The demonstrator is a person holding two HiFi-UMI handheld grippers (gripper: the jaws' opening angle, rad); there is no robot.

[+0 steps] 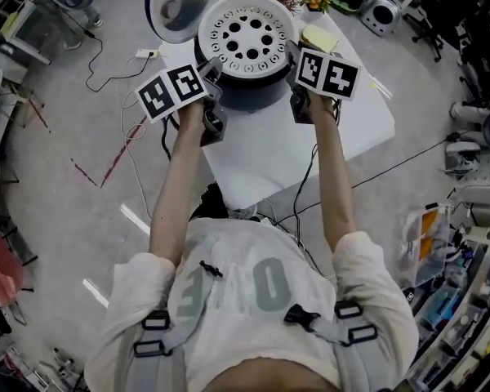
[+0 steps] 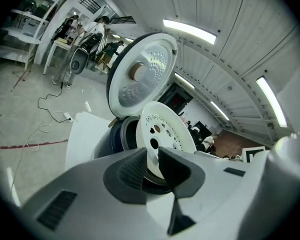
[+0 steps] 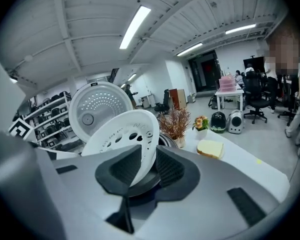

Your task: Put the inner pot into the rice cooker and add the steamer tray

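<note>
Left gripper (image 1: pixel 207 77) and right gripper (image 1: pixel 299 77) clamp opposite edges of the steamer tray (image 1: pixel 247 33), directly above the rice cooker (image 1: pixel 253 95).

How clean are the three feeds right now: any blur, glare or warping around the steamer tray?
Head view: evenly lit, white perforated steamer tray sharp, floor curving at the edges. Left gripper view: strong fisheye bend, ceiling light strips glaring, tray crisp. Right gripper view: same bowing, black corners, tray in focus, no glare on it.

steamer tray (image 3: pixel 110 144): smooth white plastic | cooker lid (image 2: pixel 151 80): glossy dimpled metal
</note>
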